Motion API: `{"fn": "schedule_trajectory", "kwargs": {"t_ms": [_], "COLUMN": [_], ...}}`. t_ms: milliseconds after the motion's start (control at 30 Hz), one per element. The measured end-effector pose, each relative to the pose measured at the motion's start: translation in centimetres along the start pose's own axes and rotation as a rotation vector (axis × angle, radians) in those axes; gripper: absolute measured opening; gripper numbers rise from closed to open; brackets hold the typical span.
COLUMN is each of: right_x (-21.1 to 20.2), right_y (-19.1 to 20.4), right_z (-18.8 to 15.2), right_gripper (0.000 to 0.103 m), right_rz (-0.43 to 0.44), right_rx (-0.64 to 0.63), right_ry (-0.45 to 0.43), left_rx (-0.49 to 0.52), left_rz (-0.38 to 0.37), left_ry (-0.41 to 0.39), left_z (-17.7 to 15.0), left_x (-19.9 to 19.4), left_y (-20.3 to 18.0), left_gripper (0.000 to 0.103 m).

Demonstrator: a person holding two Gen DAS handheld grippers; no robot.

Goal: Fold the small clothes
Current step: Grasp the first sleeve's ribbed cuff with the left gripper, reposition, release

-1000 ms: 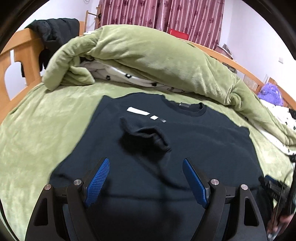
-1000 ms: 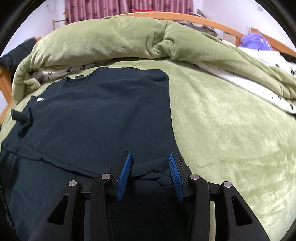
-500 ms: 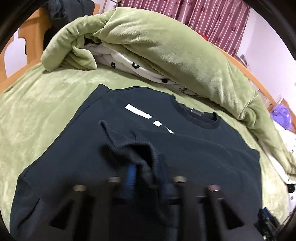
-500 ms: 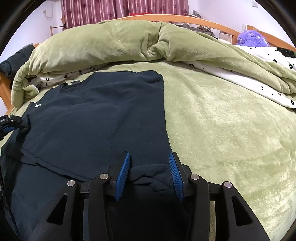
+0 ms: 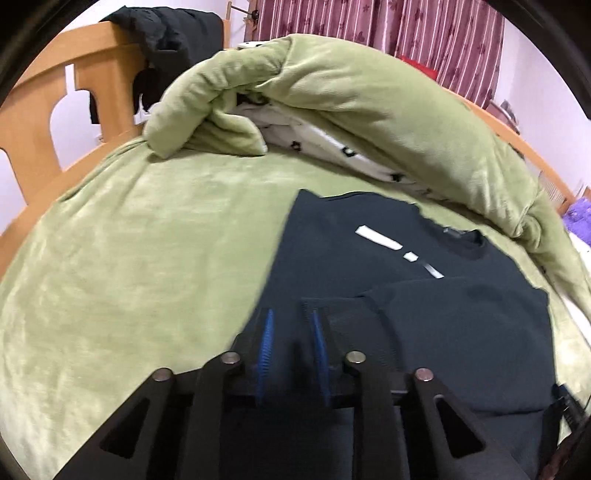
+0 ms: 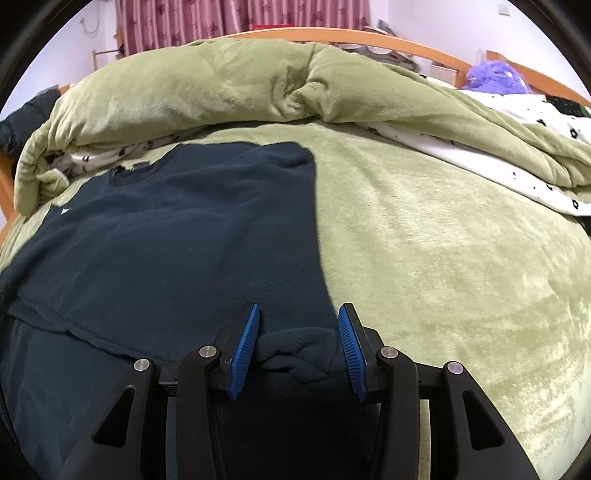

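Observation:
A dark navy sweatshirt (image 5: 461,314) with white chest marks lies flat on the green bed cover (image 5: 147,258). It also shows in the right wrist view (image 6: 184,240). My left gripper (image 5: 291,325) is shut on the sweatshirt's ribbed sleeve cuff (image 5: 343,314), held low over the garment's left side. My right gripper (image 6: 297,325) stands partly open around a bunched fold of the sweatshirt (image 6: 295,350) near its right edge, with the fabric between the blue pads.
A rolled green duvet (image 5: 351,96) with white patterned lining lies behind the sweatshirt. The wooden bed frame (image 5: 37,122) stands at the left with a black jacket (image 5: 170,33) hung on it. A purple plush toy (image 6: 495,74) sits at the far right.
My left gripper went from wide open to shut on the sleeve cuff, then carried it left and nearer. My right gripper stayed in place around the bunched fold.

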State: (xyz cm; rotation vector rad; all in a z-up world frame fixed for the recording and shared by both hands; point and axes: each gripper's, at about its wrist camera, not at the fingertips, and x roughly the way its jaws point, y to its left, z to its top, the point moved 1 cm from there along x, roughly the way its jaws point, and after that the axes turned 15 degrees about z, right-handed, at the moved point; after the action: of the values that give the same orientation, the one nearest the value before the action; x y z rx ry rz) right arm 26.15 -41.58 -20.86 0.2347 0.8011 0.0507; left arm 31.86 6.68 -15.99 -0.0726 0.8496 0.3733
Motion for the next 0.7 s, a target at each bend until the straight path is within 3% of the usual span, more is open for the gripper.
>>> {"fn": "schedule_trajectory", "kwargs": {"t_ms": [133, 300, 467, 700], "right_x": [-0.4, -0.4, 1.4, 1.3], "right_y": [-0.2, 0.5, 1.3, 1.1], "right_z": [0.4, 0.4, -0.3, -0.8], "right_gripper": [0.043, 0.043, 0.043, 0.052], "right_rz": [0.009, 0.039, 0.013, -0.013], "right_rx": [0.015, -0.003, -0.061, -0.071], "right_ry": [-0.021, -0.037, 0.021, 0.03], "left_rx": [-0.003, 0.036, 0.126, 0.062], "left_rz": [-0.018, -0.064, -0.005, -0.023], "left_ry": [0.017, 0.039, 0.011, 0.005], "left_z": [-0.8, -1.9, -2.9, -3.1], "left_x": [0.6, 1.7, 2.5, 1.9], "left_y": [1.0, -0.3, -2.2, -0.7], "left_gripper": [0.029, 0.03, 0.03, 0.03]}}
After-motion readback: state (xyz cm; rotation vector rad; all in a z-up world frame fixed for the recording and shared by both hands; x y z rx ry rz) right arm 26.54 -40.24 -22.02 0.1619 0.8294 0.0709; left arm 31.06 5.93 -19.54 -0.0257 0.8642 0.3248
